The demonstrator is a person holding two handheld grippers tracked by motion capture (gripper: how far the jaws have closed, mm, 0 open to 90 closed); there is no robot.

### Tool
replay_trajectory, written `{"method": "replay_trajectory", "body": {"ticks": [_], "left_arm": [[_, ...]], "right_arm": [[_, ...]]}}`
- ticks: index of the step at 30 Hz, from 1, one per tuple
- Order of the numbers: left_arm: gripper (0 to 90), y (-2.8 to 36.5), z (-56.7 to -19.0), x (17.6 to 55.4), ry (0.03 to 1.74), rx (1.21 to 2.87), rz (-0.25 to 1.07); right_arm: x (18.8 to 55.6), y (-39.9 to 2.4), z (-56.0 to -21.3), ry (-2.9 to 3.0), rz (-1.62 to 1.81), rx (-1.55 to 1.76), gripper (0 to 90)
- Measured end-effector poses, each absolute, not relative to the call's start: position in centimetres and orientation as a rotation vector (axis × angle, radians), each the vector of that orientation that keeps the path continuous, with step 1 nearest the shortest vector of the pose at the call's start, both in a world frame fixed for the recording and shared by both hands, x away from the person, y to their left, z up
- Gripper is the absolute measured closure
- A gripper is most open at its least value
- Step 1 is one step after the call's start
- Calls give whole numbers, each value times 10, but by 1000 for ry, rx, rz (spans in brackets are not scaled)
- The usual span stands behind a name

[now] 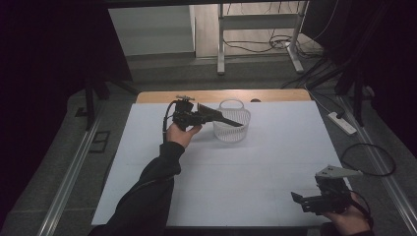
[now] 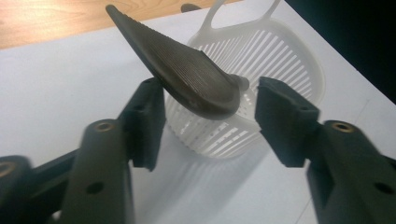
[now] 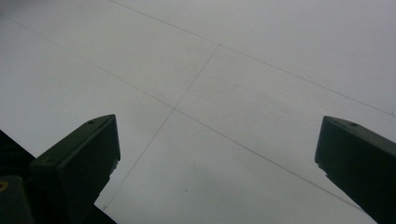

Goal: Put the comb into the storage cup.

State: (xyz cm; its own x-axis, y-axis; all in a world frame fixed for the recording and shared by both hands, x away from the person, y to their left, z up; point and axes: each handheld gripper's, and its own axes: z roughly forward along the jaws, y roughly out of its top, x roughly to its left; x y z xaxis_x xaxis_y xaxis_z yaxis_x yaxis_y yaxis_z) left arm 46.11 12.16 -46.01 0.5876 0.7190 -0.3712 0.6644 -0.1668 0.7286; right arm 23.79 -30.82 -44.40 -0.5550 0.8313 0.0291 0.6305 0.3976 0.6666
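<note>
A dark ribbed, spoon-shaped piece [image 2: 191, 74] lies between the jaws of my left gripper [image 2: 210, 89], its narrow end pointing up and away. Its wide end leans against the left jaw, and a small gap separates it from the right jaw. The left gripper [image 1: 212, 114] is open, held at the rim of a white slatted basket [image 1: 232, 127], and the dark piece [image 1: 228, 120] reaches across the basket's opening. Directly behind the jaws stands the basket [image 2: 285, 60]. My right gripper [image 1: 300, 200] hovers open over the near right of the table, nothing between its jaws [image 3: 217, 140].
A white sheet [image 1: 236, 182] covers the table, with a bare wooden strip [image 1: 221, 96] along the far edge. A power strip [image 1: 342, 123] and cables lie on the floor to the right. A metal frame [image 1: 258, 29] stands beyond the table.
</note>
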Motion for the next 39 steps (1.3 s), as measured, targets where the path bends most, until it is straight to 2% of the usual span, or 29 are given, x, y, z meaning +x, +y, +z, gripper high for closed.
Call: {"method": "replay_trajectory", "body": {"ticks": [2,12,15,22,30,39], "left_arm": [[385,121,-460,461,1119,1884,83],[121,119,-450,457,1083,1952,194],[68,120,-449,455,1074,1963,200],[31,126,-450,451,1059,1997,209],[15,131,-449,444,1023,2045,279],[9,136,-447,437,1011,2040,287]], "right_arm": [[238,-308,-444,2351,920,1274,2],[238,-308,-444,2352,919,1271,2],[238,-308,-444,2352,918,1269,2],[238,-308,-444,2353,918,1268,2],[238,-308,-444,2352,918,1269,1],[238,-308,-444,2349,926,1275,0]]}}
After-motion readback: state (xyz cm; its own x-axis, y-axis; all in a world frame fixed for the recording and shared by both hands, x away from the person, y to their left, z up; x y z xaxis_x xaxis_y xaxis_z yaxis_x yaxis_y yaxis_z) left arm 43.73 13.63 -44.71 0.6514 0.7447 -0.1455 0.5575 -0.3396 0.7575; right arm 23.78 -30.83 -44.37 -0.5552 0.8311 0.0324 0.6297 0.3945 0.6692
